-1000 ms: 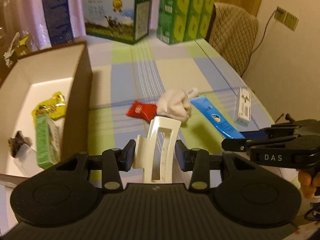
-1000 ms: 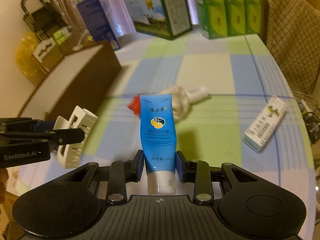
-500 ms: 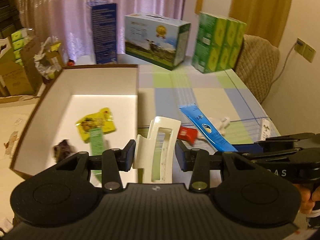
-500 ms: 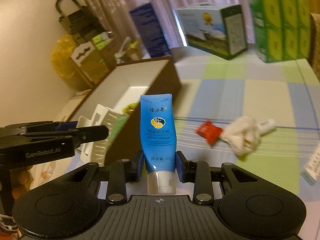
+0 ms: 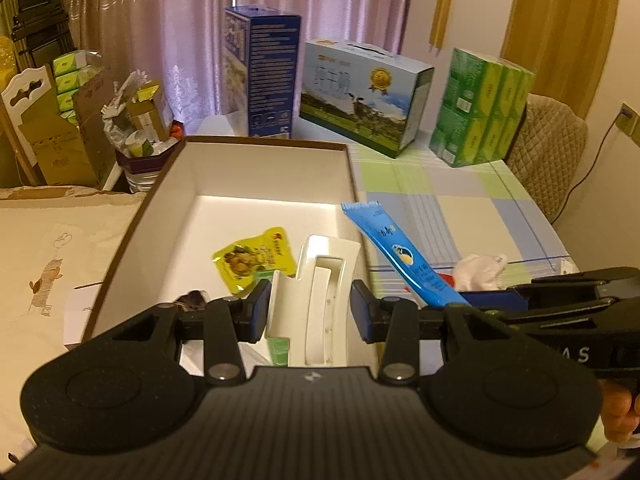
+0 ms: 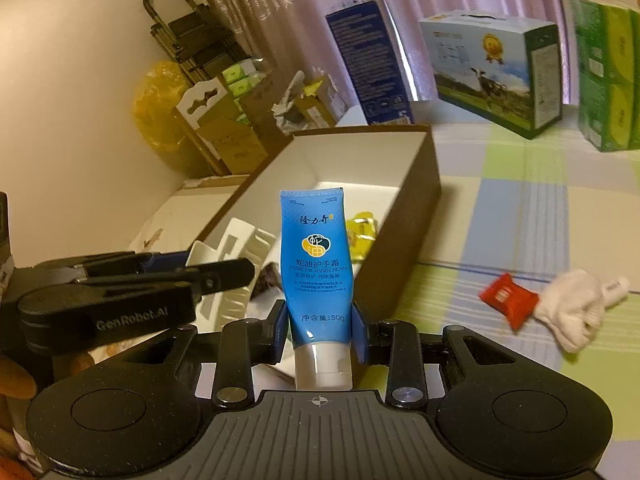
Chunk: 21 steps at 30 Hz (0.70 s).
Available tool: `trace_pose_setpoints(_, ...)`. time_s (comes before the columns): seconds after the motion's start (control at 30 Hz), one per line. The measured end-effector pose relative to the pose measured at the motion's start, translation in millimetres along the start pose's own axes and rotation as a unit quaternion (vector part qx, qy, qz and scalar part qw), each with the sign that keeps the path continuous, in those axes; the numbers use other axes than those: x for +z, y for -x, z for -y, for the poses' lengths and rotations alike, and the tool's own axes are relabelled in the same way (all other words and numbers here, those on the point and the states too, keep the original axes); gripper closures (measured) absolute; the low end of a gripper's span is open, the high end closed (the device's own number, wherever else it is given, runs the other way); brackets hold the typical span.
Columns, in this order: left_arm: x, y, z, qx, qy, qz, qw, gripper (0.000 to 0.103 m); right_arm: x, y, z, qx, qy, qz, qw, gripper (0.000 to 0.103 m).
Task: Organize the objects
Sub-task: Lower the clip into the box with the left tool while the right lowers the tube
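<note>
The white clip (image 5: pixel 320 292) is clamped in the left gripper (image 5: pixel 308 312) jaws, its base hidden. The blue tube (image 6: pixel 316 264) is gripped by the right gripper (image 6: pixel 320 332) jaws; the box (image 5: pixel 160 200) contents are partly hidden.

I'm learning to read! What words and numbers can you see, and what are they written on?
"SNAKE OIL HAND CREAM": blue tube, held in the right gripper.
"50g": low on the same tube.
"GenRobot.AI": side of the left gripper.
"AS": side of the right gripper, partly cut off.
Blue box, cow carton, green packs, yellow packet: print too small or blurred.
</note>
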<state>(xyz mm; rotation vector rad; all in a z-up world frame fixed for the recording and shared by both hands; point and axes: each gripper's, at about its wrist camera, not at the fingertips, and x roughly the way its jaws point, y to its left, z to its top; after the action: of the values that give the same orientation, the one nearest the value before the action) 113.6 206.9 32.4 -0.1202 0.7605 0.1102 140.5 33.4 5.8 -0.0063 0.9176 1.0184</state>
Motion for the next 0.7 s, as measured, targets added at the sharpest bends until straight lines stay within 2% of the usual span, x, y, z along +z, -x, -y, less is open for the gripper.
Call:
trace_pose_setpoints(0.33, 14, -24, -37, 0.015, 0.001, -0.009, 0.9998, 0.066, 19, -47, -12, -0.037, -0.010, -0.010, 0.999, 0.073)
trace_pose_setpoints(0.7, 27, -73, -61, 0.026, 0.000, -0.044, 0.9987, 0.066, 41, -98, -7, -0.099, -0.011, -0.030, 0.995, 0.073)
